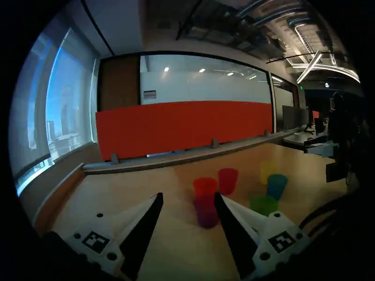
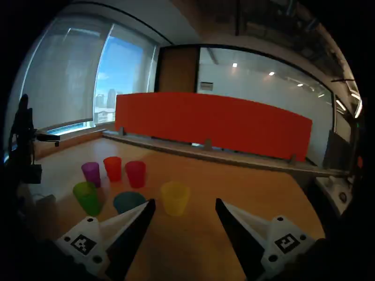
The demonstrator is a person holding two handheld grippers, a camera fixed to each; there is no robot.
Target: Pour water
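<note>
Parted jaws, six coloured cups (image 2: 174, 198) beyond

Wooden table (image 2: 253, 187), six coloured cups (image 2: 175, 198)

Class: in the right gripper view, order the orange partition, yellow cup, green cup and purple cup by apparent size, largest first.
1. orange partition
2. yellow cup and green cup: look alike, not ranked
3. purple cup: looks smallest, but stands farther back, so true size is unsure
</note>
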